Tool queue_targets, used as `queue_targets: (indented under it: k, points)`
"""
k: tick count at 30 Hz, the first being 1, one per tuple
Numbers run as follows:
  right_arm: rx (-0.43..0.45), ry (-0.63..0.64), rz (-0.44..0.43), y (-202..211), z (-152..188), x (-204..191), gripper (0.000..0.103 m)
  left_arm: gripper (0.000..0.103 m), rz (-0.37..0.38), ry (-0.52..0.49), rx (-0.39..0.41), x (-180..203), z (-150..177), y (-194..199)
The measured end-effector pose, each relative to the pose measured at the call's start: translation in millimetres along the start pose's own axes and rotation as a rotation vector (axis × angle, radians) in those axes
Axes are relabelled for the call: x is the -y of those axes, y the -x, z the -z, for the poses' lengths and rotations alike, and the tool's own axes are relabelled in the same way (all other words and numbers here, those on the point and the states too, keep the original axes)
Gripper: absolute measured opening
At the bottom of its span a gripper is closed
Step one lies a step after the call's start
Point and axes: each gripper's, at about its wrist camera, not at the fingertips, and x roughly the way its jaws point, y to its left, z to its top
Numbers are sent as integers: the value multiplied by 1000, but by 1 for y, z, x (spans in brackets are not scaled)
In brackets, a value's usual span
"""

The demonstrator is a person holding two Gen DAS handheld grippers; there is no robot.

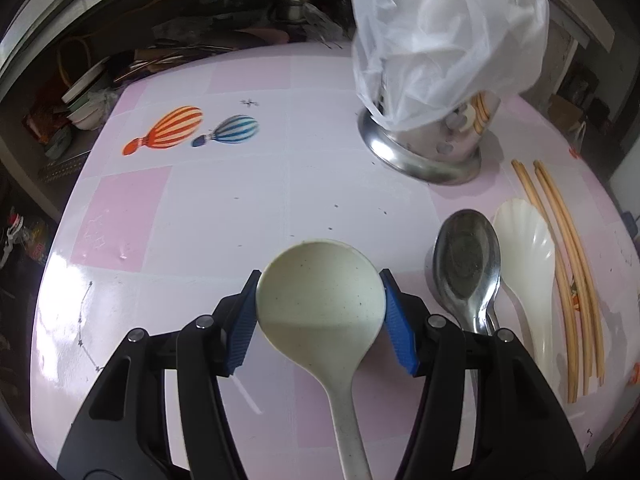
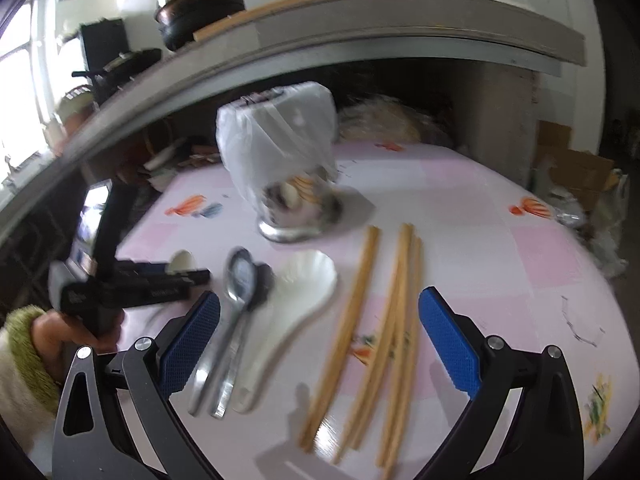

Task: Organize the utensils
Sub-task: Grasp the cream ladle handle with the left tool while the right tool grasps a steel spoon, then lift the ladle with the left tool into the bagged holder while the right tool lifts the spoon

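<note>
The pale speckled ladle [image 1: 320, 300] lies on the pink bench [image 1: 240, 184], bowl up, handle running back under the camera. The left hand-held gripper [image 1: 320, 314] has its blue pads touching either side of the bowl, apparently clamped on it, likely to lift it toward the steel utensil holder [image 1: 424, 152], which stands further off, half draped in a white plastic bag [image 1: 448, 40]. Just beside the ladle are a metal spoon [image 1: 466, 264], a white shell-shaped spoon [image 1: 524, 256] and wooden chopsticks [image 1: 568, 280], laid roughly parallel, presumably awaiting their turn. The right hand-held gripper [image 2: 320, 344] hangs above these with its jaws wide apart, holding nothing. No readable writing shows; the bench carries only balloon prints [image 1: 176, 128]
</note>
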Motion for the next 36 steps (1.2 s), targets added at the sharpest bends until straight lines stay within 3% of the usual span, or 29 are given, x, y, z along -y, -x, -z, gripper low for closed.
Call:
queue_targets:
  k: [3,6,8,10,14,20,30,36]
  points:
    - [-19,-14,-134,-12,-16,3,91,55,-1,26,39,-11,1,12]
    - [-96,-12,-287,-44,-34,4,81,55,-1,46,77,-19,4,25]
    - [-150,-2,-331,-67,-40,3,67,55,2,59,94,-23,7,33]
    - [-212,13,-374,-92,-46,1,59,55,3,67,112,-26,10,41]
    - [-281,90,-404,-124,-49,-10,48,55,2,75,141,-33,16,54]
    - [-356,188,-415,-155,-45,-29,40,55,17,85,151,-39,19,60]
    - [-426,312,-437,-179,-40,-47,27,55,23,87,156,-40,18,59]
    - [-437,318,-458,-188,-42,-51,14,55,22,88,159,-39,16,59]
